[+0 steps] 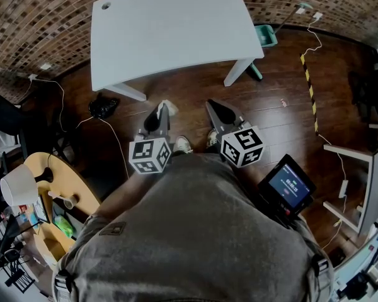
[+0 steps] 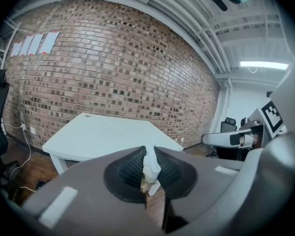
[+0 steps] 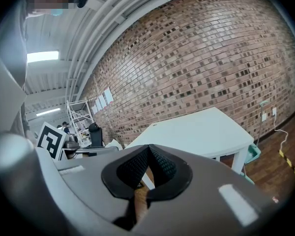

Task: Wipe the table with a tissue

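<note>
The person stands on the wooden floor before the white table (image 1: 170,24), which lies at 12 o'clock in the head view and is well apart from both tools; its top looks bare. The left gripper (image 1: 162,113) has its jaws pressed together on a small crumpled white tissue (image 2: 150,167); in the left gripper view the tissue stands between the ribbed pads as a thin twist, and only a little of it comes out beyond the tips. The right gripper (image 1: 217,111) has its jaws closed as well, the tips meeting with nothing between them; it sits at about 3 o'clock of the left one and points toward the table. The wiping is judged not yet begun, because the tissue is in the air over the floor and not on the table top; the step in hand seems to be bringing it forward to the near edge. To do this well, the person would need to step closer and lower the left gripper so that the free end of the tissue, not the hard jaw tips, meets the surface; the pinch must be firm, or the tissue may slip out when it drags; since so little tissue shows, a low tilt of the gripper may help; long overlapping strokes from 9 o'clock to 3 o'clock would cover the top; the right gripper is best held aside, out of the path.
</note>
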Motion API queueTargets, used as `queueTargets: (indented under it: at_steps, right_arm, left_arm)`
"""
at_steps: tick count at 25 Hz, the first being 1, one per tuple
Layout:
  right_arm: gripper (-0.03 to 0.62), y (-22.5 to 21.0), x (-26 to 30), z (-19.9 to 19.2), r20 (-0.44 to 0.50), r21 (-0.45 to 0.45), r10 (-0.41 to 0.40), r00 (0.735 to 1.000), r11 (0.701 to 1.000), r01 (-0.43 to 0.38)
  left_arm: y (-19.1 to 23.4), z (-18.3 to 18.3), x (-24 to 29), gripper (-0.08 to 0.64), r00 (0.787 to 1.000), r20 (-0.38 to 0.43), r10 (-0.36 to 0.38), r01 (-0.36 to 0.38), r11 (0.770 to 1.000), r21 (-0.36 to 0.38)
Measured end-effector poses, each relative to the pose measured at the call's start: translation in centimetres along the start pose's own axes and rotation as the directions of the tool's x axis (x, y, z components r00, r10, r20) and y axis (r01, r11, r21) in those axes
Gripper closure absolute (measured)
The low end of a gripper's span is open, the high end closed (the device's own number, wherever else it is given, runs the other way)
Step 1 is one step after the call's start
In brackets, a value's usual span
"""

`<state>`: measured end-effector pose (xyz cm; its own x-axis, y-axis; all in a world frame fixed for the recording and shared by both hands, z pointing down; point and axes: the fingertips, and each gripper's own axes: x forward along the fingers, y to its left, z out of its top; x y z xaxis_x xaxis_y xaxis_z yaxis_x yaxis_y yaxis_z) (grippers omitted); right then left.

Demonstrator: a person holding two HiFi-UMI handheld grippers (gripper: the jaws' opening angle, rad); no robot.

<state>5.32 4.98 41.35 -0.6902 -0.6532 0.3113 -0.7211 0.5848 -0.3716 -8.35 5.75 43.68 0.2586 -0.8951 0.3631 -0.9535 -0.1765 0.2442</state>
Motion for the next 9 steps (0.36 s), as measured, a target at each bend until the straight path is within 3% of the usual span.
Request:
queueTargets:
  at_steps: [9]
  right_arm:
    - [0.583, -0.11, 0.06, 0.11, 0.000, -0.006, 0.004, 1.000, 1.000, -0.004]
  left_arm:
    - [-0.16, 0.05, 0.14, 0.534, 1.000, 0.003, 0.001, -0.001, 1.000, -0.001]
